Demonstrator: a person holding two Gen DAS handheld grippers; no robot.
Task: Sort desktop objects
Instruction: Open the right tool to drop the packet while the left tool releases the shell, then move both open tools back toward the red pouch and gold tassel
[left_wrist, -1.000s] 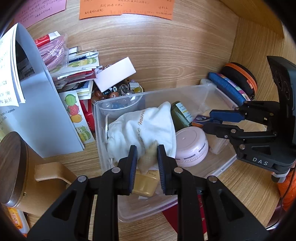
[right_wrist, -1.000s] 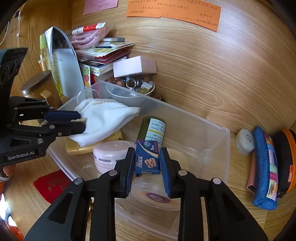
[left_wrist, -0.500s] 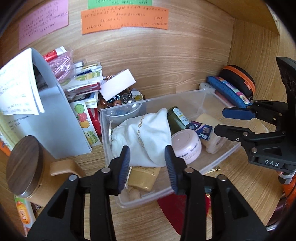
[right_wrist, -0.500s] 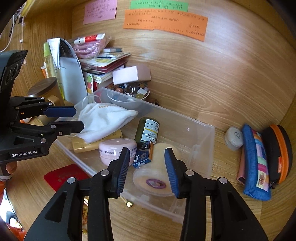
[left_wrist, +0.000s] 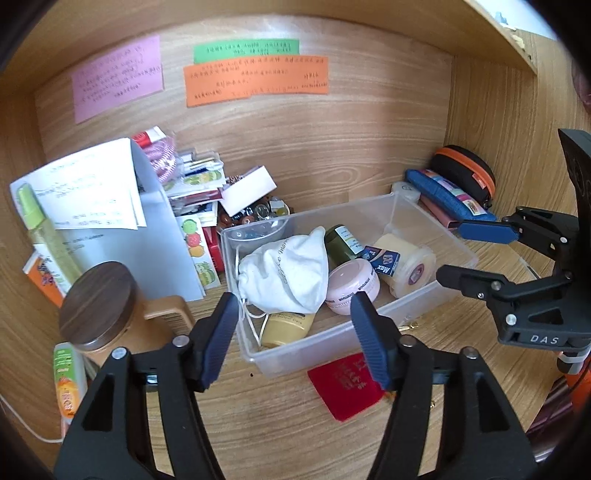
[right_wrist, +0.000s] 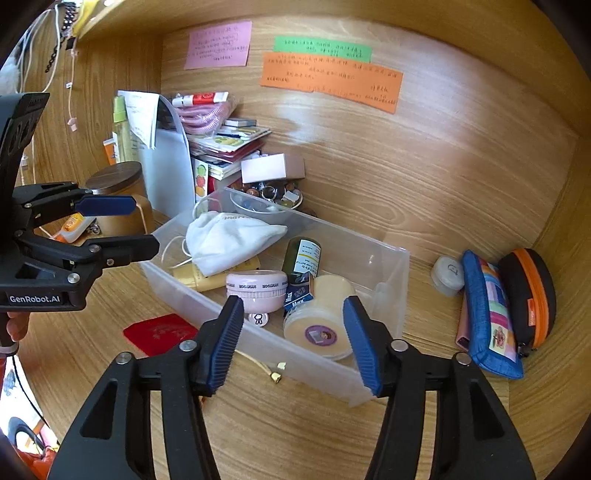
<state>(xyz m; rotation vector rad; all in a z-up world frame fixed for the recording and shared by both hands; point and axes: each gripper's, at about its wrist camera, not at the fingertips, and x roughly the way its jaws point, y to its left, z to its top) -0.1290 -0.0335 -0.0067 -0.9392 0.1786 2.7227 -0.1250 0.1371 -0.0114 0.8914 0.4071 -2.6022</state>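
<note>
1. Two grippers, left (left_wrist: 294, 334) and right (right_wrist: 292, 341), hang over a wooden desk (right_wrist: 258, 424). Each has its blue-padded jaws spread wide and holds nothing.
2. One clear plastic bin (right_wrist: 384, 280) sits on the desk between them, below three paper notes on the back wall: pink (right_wrist: 218, 44), green (right_wrist: 322, 48) and orange (right_wrist: 330, 81).
3. Six things can be counted in the bin: a white drawstring pouch (left_wrist: 286, 275), a yellow tube (left_wrist: 286, 326) partly under it, a pink jar (left_wrist: 352, 286), a dark green bottle (left_wrist: 341, 242), a small blue packet marked "Max" (left_wrist: 382, 258), and a cream roll (right_wrist: 321, 325) lying on its side.
4. The pouch is crumpled, bears script lettering and trails a cord over the bin's near corner; the packet leans between jar and roll.
5. Outside the bin, one red card (left_wrist: 345, 384) lies flat at its front edge; one blue pencil case (right_wrist: 487, 314) and one black case with an orange zip (right_wrist: 528, 299) lie side by side to the right.
6. The writing on the notes is too small to read, the tube's far end is hidden by the pouch, and a wood-lidded jar (left_wrist: 98, 301) partly covers things stacked at left.
</note>
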